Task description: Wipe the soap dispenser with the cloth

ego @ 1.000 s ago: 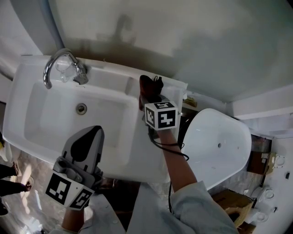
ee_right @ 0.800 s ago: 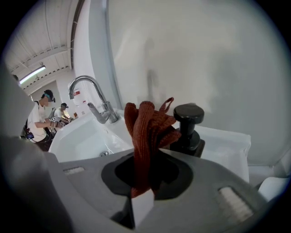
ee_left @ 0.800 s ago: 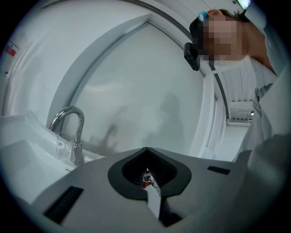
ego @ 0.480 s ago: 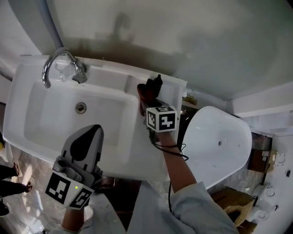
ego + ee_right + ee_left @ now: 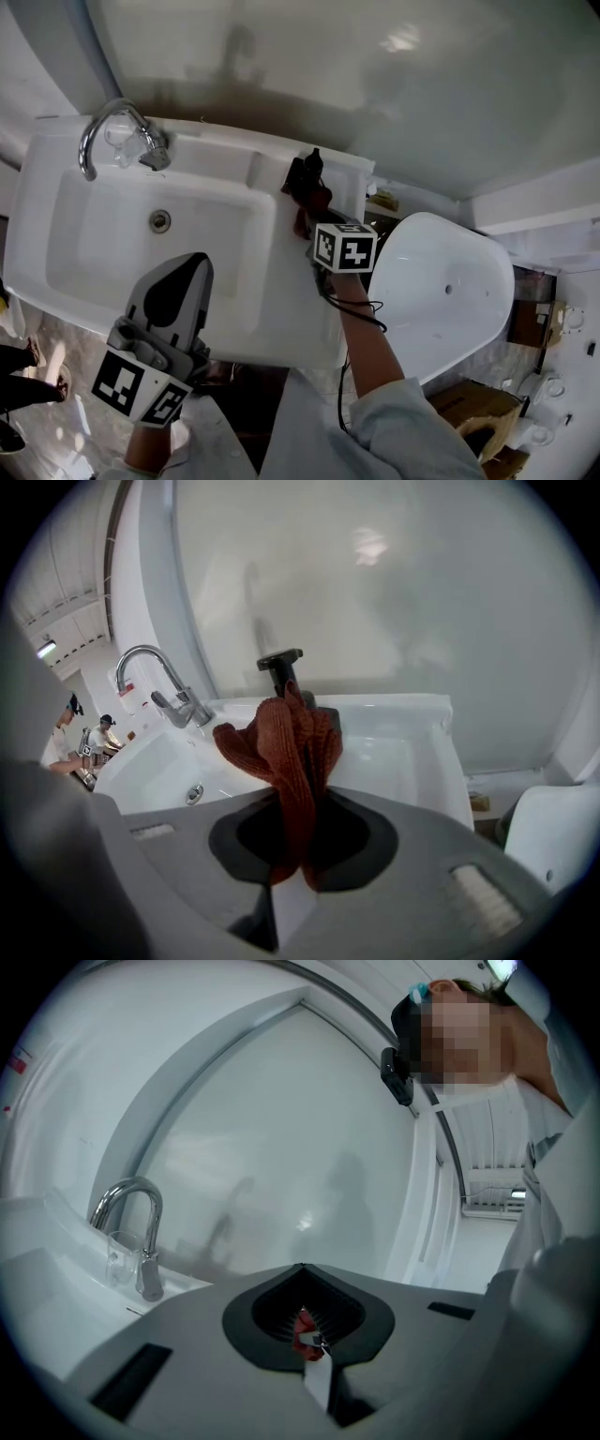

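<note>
I'm pushing my right gripper [image 5: 291, 855], clamped on the cloth [image 5: 281, 752], further back onto the dispenser [image 5: 278, 667] at the sink's [image 5: 234, 309] rear corner, so wiping is beginning; my left gripper [image 5: 173, 291] is hanging closed, empty.

White sink [image 5: 253, 319], chrome tap [image 5: 153, 153], set against pale grey wall [image 5: 469, 112]; light glare [image 5: 403, 39] high up. White oval bowl [image 5: 450, 281] right. Marbled floor [image 5: 70, 337] below.

Rust-red knitted cloth [image 5: 286, 752] bunched against upright black soap dispenser [image 5: 279, 660]
</note>
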`<state>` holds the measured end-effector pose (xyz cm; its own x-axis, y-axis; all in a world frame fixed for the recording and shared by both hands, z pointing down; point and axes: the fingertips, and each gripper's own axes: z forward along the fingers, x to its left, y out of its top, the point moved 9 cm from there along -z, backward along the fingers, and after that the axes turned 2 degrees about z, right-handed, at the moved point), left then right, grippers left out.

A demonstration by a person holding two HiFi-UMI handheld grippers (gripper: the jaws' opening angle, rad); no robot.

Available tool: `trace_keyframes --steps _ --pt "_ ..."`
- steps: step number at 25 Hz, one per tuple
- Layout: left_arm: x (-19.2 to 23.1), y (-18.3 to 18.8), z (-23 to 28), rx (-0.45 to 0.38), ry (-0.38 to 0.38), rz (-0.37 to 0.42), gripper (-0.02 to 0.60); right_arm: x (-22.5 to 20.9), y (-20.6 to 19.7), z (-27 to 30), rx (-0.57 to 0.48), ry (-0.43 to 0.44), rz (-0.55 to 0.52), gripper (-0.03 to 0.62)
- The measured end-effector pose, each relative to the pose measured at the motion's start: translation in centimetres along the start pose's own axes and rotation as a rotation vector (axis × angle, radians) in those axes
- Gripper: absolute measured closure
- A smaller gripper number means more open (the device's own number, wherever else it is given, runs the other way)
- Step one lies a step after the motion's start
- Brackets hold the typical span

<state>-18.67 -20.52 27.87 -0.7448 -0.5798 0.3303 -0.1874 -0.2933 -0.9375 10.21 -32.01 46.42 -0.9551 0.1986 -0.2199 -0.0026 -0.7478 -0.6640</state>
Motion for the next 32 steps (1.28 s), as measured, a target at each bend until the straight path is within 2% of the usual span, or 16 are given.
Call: trace_keyframes --steps 9,18,27,32 --pt "-2.0 0.3 0.7 -0.007 -0.027 0.021 0.578 -1.5 -0.4 -3.5 -0.041 -0.019 0.024 0.539" --pt "-5.2 0.8 1.3 -0.034 -0.035 0.051 0.578 -1.1 0.7 -10.7 -0.217 0.023 -0.024 0.539" --pt "-8.9 1.0 0.9 -0.060 0.020 0.093 0.578 0.4 0.7 -18.0 -0.353 0.090 -0.097 0.539" --pt "-10.5 0.7 0.2 -0.070 0.040 0.089 0.578 0.8 0.2 -21.5 -0.416 0.090 -0.138 0.539"
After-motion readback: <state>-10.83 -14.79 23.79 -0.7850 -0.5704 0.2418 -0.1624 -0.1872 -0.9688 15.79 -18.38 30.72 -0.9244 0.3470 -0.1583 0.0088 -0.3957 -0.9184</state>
